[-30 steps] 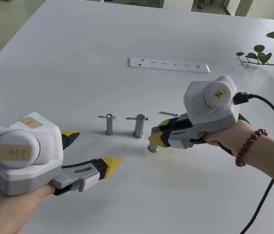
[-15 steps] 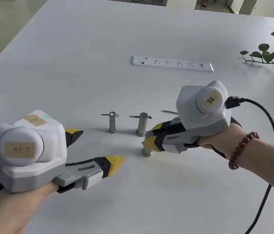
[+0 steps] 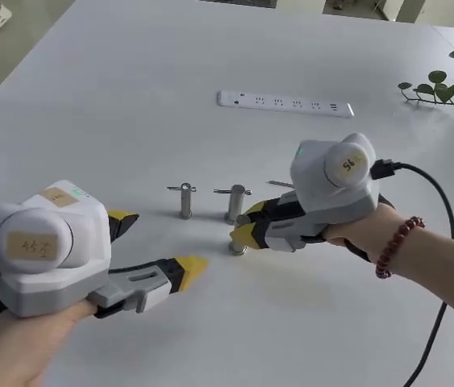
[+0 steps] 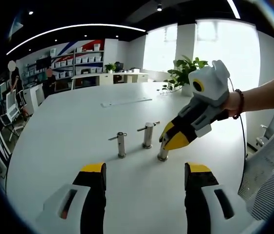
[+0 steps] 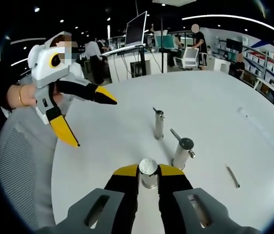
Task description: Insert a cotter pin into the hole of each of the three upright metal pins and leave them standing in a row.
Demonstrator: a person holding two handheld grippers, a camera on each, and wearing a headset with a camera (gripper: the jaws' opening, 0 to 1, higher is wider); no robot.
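An upright pin (image 5: pixel 148 169) is clamped by the right gripper (image 3: pixel 241 228); the left gripper (image 3: pixel 161 240) is held level, spread wide and empty, with tabletop (image 3: pixel 122 105) spread ahead.

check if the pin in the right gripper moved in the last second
Yes. The gripped pin shifted left in the head view: it stood right of the middle pin, now it sits almost straight in front of it.

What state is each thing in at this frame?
left tool: open, holding nothing.
right tool: shut on the near pin.
near pin: upright on the table, no cotter pin in it.
middle pin: upright, cotter pin through it.
far-left pin: upright, cotter pin through it.
loose cotter pin: lying flat on the table.
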